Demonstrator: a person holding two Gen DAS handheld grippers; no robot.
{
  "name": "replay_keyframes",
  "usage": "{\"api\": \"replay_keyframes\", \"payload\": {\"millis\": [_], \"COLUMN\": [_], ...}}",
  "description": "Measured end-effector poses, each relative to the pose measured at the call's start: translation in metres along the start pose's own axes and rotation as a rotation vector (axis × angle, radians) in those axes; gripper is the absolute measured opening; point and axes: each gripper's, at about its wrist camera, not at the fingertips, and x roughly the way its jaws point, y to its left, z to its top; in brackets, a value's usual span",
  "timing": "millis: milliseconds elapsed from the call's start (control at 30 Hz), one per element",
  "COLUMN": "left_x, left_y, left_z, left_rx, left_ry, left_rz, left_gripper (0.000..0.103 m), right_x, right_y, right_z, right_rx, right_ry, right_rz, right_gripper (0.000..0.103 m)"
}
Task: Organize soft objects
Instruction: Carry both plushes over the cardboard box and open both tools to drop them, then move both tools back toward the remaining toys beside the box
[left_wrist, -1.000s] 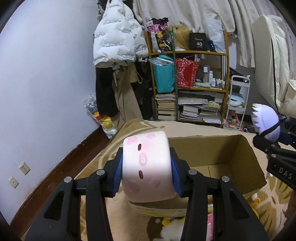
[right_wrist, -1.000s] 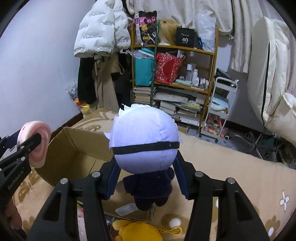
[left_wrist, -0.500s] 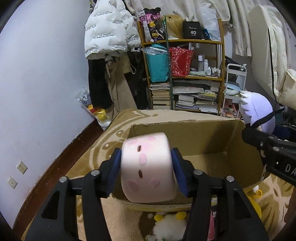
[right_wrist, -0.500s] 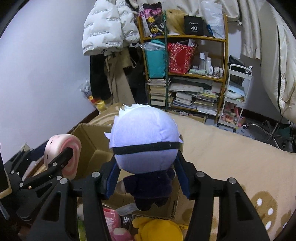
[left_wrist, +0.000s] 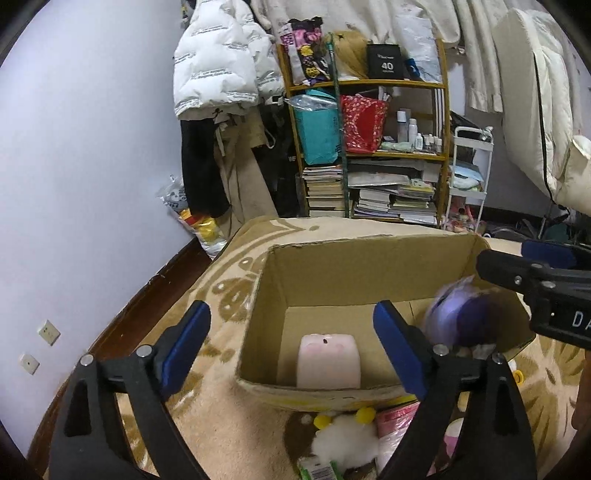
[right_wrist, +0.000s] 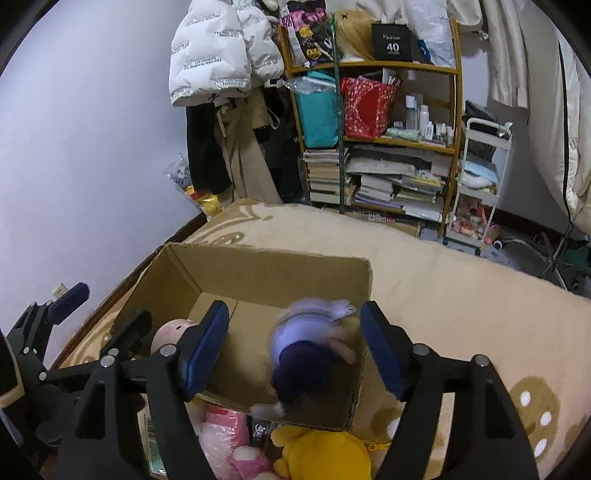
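A brown cardboard box (left_wrist: 354, 269) (right_wrist: 266, 273) stands open on the beige rug. A pink block plush (left_wrist: 328, 360) with a small face lies inside it near the front wall; in the right wrist view only its top (right_wrist: 170, 330) shows. My left gripper (left_wrist: 291, 343) hangs above the box, its jaws opening, nothing between the blue pads. A purple-haired doll (right_wrist: 314, 354) in dark clothes is blurred, dropping into the box's right end; the left wrist view also shows the doll (left_wrist: 461, 314). My right gripper (right_wrist: 295, 350) is above it, its jaws opening, pads clear of the doll.
Several plush toys lie in front of the box: a white one (left_wrist: 347, 439), pink ones (right_wrist: 225, 435) and a yellow one (right_wrist: 325, 454). A loaded shelf (left_wrist: 369, 147), hanging coats (left_wrist: 218, 92) and a white cart (left_wrist: 469, 177) stand at the back wall.
Both grippers have opened and let go. The pink block plush fell from the left gripper into the box; the purple-haired doll left the right gripper and is falling into the box.
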Motion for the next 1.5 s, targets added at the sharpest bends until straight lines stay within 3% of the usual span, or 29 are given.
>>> {"api": "replay_keyframes", "payload": {"millis": [67, 167, 833, 1300, 1500], "left_x": [-0.002, -0.005, -0.038, -0.063, -0.065], "left_y": [0.005, 0.012, 0.031, 0.034, 0.037], "left_z": [0.001, 0.000, -0.021, -0.043, -0.054], "left_rx": [-0.018, -0.045, -0.080, -0.064, -0.068], "left_ry": [0.008, 0.021, 0.089, 0.119, 0.150], "left_rz": [-0.001, 0.002, 0.009, 0.019, 0.018], "left_gripper": [0.091, 0.093, 0.097, 0.097, 0.097], "right_x": [-0.003, -0.008, -0.039, -0.069, -0.075], "right_y": [0.000, 0.001, -0.005, -0.021, -0.018], "right_z": [0.000, 0.000, -0.011, -0.032, -0.039], "right_rx": [-0.005, -0.005, 0.012, 0.155, 0.161], "right_ry": [-0.013, -0.031, 0.004, 0.029, 0.039], "right_rz": [0.004, 0.010, -0.067, -0.099, -0.116], "right_gripper": [0.095, 0.103, 0.103, 0.103, 0.103]}}
